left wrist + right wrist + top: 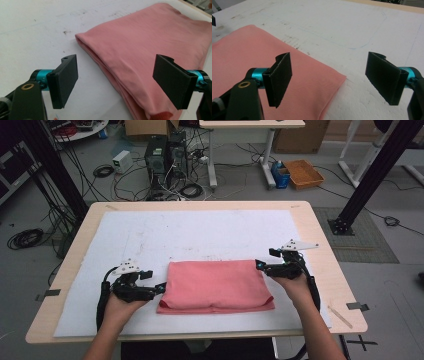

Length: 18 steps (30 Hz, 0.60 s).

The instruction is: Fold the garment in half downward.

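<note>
Near the bottom of the frame, the left gripper (161,287) sits at the left edge of the folded pink cloth (216,285), and the right gripper (259,265) at its upper right corner. Both have their jaws wide open with nothing between them; no pad presses on the fabric. The cloth lies flat in the lower middle of the white mat (200,232) that covers the counter (322,265), probably so that each side can be reached by one hand. It seems folded in layers. Farther up, the mat carries faint blue pen lines (367,40). No readable writing is visible.
</note>
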### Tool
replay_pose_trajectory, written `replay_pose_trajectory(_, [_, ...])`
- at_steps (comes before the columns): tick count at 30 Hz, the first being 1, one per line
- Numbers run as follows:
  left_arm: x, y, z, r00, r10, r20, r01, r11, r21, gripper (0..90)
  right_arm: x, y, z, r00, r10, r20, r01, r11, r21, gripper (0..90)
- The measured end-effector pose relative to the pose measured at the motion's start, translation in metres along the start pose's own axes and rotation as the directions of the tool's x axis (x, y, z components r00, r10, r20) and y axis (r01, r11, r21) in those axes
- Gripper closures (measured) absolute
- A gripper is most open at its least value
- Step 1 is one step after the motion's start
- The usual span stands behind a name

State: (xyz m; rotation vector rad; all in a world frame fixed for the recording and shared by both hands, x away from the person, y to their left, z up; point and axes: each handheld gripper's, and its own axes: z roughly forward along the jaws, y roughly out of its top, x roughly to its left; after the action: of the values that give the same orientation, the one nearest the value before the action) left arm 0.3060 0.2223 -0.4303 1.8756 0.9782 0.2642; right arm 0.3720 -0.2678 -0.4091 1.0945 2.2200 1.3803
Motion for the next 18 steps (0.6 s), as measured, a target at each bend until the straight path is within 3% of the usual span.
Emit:
replay_pose_trajectory(9, [-0.010,-0.012,-0.016,0.9998,0.009,-0.019,-0.009,1.0000,-0.001,20.3,0.004,0.005,0.005,0.9998,-0.011,-0.018,0.011,1.000,0.001,20.8])
replay_pose_trajectory(18, [-0.012,-0.020,-0.019,0.9993,-0.020,-0.031,0.021,0.9997,0.012,20.3,0.010,0.012,0.008,0.9991,-0.018,-0.038,0.018,1.000,-0.018,20.4])
